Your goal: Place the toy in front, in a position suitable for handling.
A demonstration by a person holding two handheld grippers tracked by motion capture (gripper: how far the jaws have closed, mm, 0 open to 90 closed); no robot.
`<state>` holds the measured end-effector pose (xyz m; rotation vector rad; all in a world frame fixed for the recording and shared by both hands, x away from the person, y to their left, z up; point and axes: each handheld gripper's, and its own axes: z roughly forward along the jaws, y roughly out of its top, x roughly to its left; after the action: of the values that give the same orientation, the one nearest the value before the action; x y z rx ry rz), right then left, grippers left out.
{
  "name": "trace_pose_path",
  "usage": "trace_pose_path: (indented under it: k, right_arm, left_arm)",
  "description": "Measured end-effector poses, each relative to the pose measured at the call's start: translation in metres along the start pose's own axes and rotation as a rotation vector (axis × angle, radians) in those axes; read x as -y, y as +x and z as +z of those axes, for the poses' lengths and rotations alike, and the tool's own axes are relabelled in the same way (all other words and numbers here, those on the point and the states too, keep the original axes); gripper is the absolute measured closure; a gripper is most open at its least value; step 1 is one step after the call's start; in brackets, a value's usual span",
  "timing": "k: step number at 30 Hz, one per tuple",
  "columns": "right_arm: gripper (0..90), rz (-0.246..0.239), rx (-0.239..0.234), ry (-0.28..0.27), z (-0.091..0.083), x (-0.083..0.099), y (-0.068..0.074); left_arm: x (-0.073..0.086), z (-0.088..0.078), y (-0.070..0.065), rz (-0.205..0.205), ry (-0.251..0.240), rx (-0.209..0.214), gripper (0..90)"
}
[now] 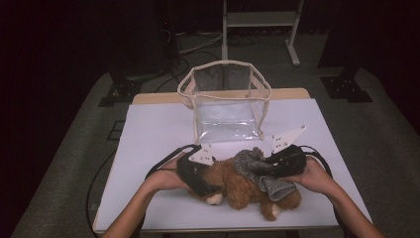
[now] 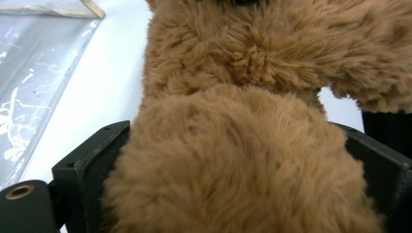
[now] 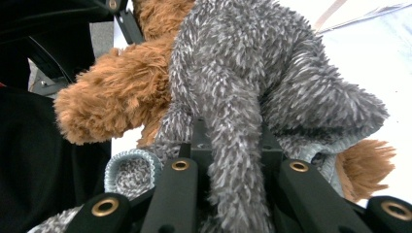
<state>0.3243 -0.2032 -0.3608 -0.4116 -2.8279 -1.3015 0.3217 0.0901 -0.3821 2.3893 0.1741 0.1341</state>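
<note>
2 grippers worked on a brown plush toy (image 1: 237, 186) lying on its side at the near edge of the white table (image 1: 153, 134). Left gripper (image 1: 210, 187) straddled the toy's furry head end, jaws spread wide on either side of the fur in the left gripper view, too close to tell whether the pads pressed. Right gripper (image 1: 267, 171) was clenched tight on a grey fuzzy garment (image 1: 257, 171) draped over the toy's middle. Behind them stood a clear plastic bag (image 1: 225, 99) with beige trim, upright and open-topped, well apart.
</note>
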Motion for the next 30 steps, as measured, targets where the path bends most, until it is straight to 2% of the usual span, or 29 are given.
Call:
trace_pose_path:
  k: [2,4,5,6,9,10,16,19,21,22,26,28,30]
  right_arm:
    - [75.6,0.007,-0.001,-0.003,0.000,0.000,-0.002]
    - [75.5,0.011,0.009,-0.003,-0.001,0.001,-0.004]
    - [75.5,0.018,0.013,-0.005,-0.002,0.000,-0.005]
    - [75.5,0.023,0.015,-0.010,-0.003,0.000,-0.008]
    - [75.5,0.043,0.025,-0.016,-0.007,-0.003,-0.017]
    - [75.5,0.047,0.032,-0.014,-0.008,-0.004,-0.020]
    - [75.5,0.060,0.048,-0.016,-0.012,-0.013,-0.034]
    - [75.5,0.066,0.052,-0.029,-0.011,-0.015,-0.039]
    - [75.5,0.061,0.052,-0.025,-0.008,-0.017,-0.039]
    - [75.5,0.060,0.050,-0.021,-0.005,-0.017,-0.038]
    - [75.7,0.031,0.019,-0.012,0.008,-0.016,-0.028]
    - [75.7,0.011,0.013,-0.011,0.013,-0.015,-0.020]
    - [75.7,-0.010,0.013,-0.004,0.014,-0.015,-0.011]
  left_arm:
    - [-0.003,0.002,-0.001,0.033,0.031,-0.007,15.8]
    - [-0.008,-0.001,-0.002,0.075,0.046,-0.037,34.5]
    - [-0.010,-0.003,-0.002,0.095,0.047,-0.055,40.0]
    - [-0.012,-0.005,0.000,0.109,0.039,-0.082,44.4]
    - [-0.017,-0.008,0.007,0.125,0.025,-0.108,49.8]
    - [-0.019,-0.009,0.010,0.126,0.022,-0.117,50.4]
    - [-0.035,-0.014,0.024,0.187,0.035,-0.172,51.0]
    - [-0.036,-0.019,0.033,0.172,0.033,-0.193,50.3]
    - [-0.031,-0.020,0.038,0.132,0.018,-0.170,45.8]
    - [-0.028,-0.020,0.038,0.113,0.017,-0.154,40.4]
    - [-0.017,-0.022,0.034,0.094,0.026,-0.140,27.5]
    - [-0.012,-0.024,0.030,0.097,0.020,-0.135,26.5]
    - [-0.008,-0.025,0.024,0.105,0.019,-0.126,29.6]
